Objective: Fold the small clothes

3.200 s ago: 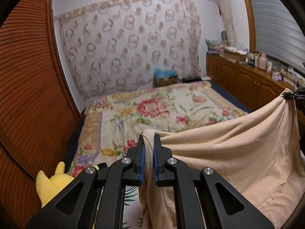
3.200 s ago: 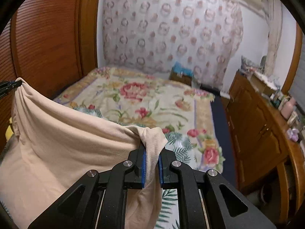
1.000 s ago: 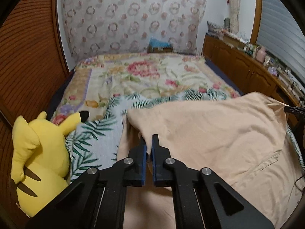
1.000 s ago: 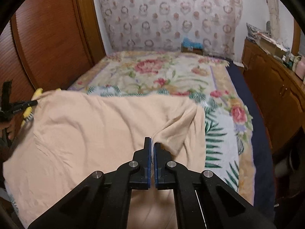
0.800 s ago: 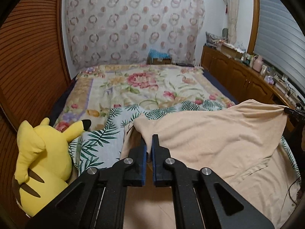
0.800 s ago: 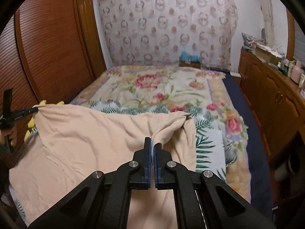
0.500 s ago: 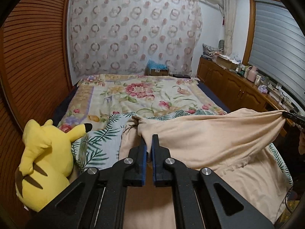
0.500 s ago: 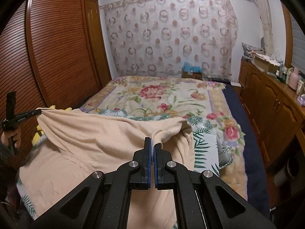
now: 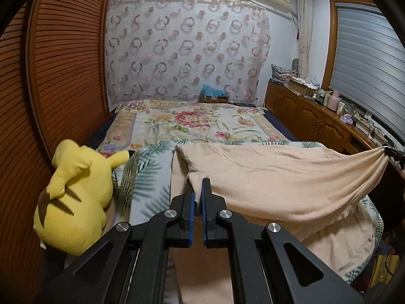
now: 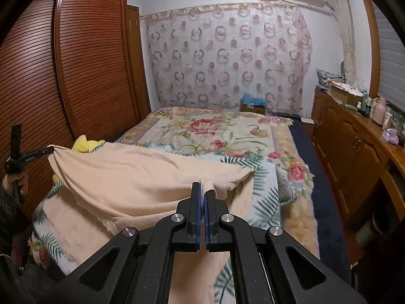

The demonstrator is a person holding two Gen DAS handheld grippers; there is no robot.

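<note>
A peach garment (image 9: 273, 177) hangs stretched between my two grippers over the near end of the bed, its lower part draped on the leaf-print blanket. My left gripper (image 9: 198, 190) is shut on one upper corner of it. My right gripper (image 10: 203, 190) is shut on the other corner; the garment (image 10: 141, 174) sags between. In the left wrist view the right gripper (image 9: 395, 153) shows at the far right holding its corner. In the right wrist view the left gripper (image 10: 30, 155) shows at the far left.
The bed carries a floral bedspread (image 9: 192, 124) and a leaf-print blanket (image 9: 149, 177). A yellow plush toy (image 9: 76, 192) sits at the bed's left edge by the slatted wardrobe (image 10: 83, 63). A wooden cabinet (image 10: 354, 139) with bottles lines the right wall.
Both grippers have lifted and drawn back with the garment. Its top edge has risen off the bed and now hangs taut between them.
</note>
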